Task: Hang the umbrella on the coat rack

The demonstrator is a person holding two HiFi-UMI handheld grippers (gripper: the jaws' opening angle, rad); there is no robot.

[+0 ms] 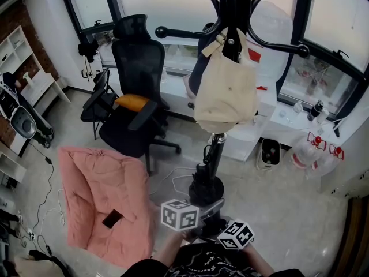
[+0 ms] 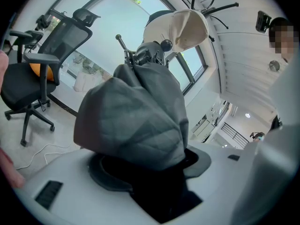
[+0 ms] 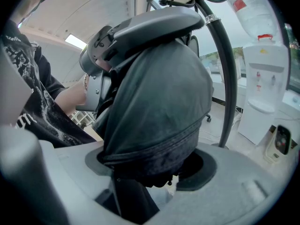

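Here, umbrella [image 3: 159,111] sits near the coat rack [image 1: 206,189], open floor [image 1: 282,203] beyond.

Grey speckled floor [image 1: 277,201] under pink cushion [image 1: 98,195], black office chair [image 1: 138,62], coat rack base [image 1: 206,190].

1. Black office chair [image 1: 135,85] near the windows, orange cushion [image 1: 132,101] on its seat.
2. Pink floor cushion [image 1: 98,195] beside the chair; small dark flat object [image 1: 112,218] lying on it.
3. Cream tote bag [image 1: 226,94] hanging.
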